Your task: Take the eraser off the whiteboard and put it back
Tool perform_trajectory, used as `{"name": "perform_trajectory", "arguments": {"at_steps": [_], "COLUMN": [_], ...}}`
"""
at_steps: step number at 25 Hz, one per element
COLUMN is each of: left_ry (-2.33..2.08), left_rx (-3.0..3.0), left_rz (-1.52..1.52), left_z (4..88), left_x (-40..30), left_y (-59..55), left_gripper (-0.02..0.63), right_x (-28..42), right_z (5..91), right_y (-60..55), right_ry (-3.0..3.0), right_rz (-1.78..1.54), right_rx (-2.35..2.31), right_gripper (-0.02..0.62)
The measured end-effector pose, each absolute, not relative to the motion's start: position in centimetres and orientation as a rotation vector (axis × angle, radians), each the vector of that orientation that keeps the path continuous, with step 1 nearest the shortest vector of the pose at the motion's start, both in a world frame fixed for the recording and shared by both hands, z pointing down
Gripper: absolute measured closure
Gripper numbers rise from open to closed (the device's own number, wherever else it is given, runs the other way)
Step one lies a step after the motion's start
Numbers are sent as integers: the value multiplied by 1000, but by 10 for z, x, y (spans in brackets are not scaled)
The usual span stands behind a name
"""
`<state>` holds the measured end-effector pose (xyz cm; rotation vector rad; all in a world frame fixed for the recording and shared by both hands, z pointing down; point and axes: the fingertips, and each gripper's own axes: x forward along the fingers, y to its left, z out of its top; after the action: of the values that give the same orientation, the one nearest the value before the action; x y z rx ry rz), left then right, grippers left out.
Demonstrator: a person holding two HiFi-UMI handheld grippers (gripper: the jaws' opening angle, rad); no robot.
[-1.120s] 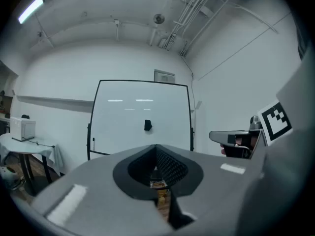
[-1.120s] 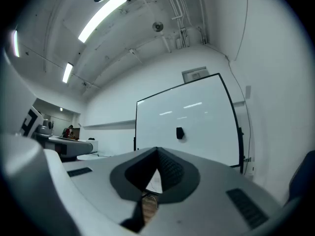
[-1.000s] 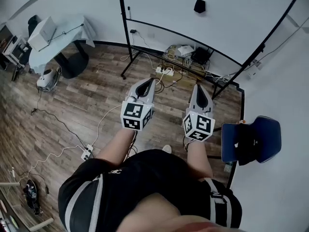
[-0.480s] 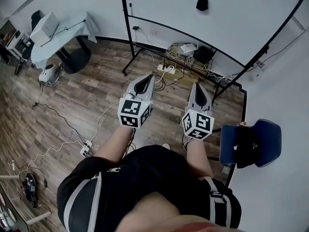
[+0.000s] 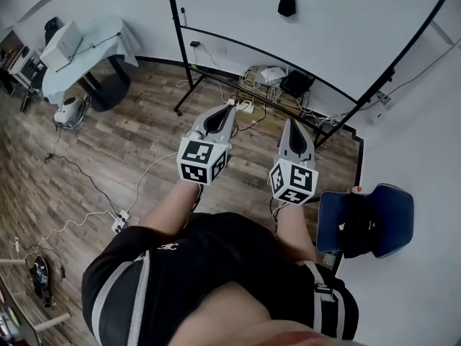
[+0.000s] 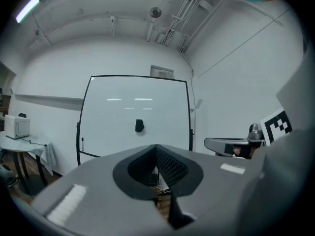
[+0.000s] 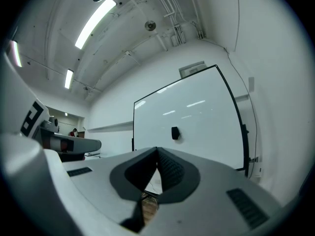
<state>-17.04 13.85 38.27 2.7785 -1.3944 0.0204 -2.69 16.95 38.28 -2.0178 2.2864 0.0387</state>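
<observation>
Well, the eraser (image 5: 287, 5) sits high on the whiteboard (image 5: 360, 34), a small dark block stuck flat to the white face, probably by a magnet, since nothing props it up. I stand well back from the board, so neither tool is anywhere near it. I hold my left gripper (image 5: 227, 109) and my right gripper (image 5: 288, 125) side by side in front of my waist, both level and aimed at the board, which I take as a plain carrying pose for the walk across the wooden floor (image 5: 122, 143). In the left gripper view the eraser shows just above the closed tips, and in the right gripper view it hangs slightly right of them, so both tools are roughly lined up on it. The jaws of the left one are pressed together at the tips, with only the hollow behind the ribbed pads showing and nothing in it. The right one looks the same: tips meeting, pads bare, nothing held or touched. I judge that fits an approach, as there is nothing to hold yet, and whichever tool goes for the eraser must spread its jaws before it arrives. The tangle of cables (image 5: 270, 78) under the board and the blue chair (image 5: 367, 222) at my right look like things to step around.
</observation>
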Motion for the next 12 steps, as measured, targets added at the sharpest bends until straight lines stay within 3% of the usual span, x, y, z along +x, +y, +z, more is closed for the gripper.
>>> {"name": "perform_trajectory", "arguments": {"at_steps": [12], "left_ry": [-1344], "left_rx": [2752], "left_rz": [6], "left_z": [390], "left_x": [-111], "left_y": [115], "left_gripper": [598], "right_x": [29], "right_z": [393], "right_y": [152], "right_ry": [2319], "right_rz": [19], "right_rx": [-2023], "right_gripper": [591]}}
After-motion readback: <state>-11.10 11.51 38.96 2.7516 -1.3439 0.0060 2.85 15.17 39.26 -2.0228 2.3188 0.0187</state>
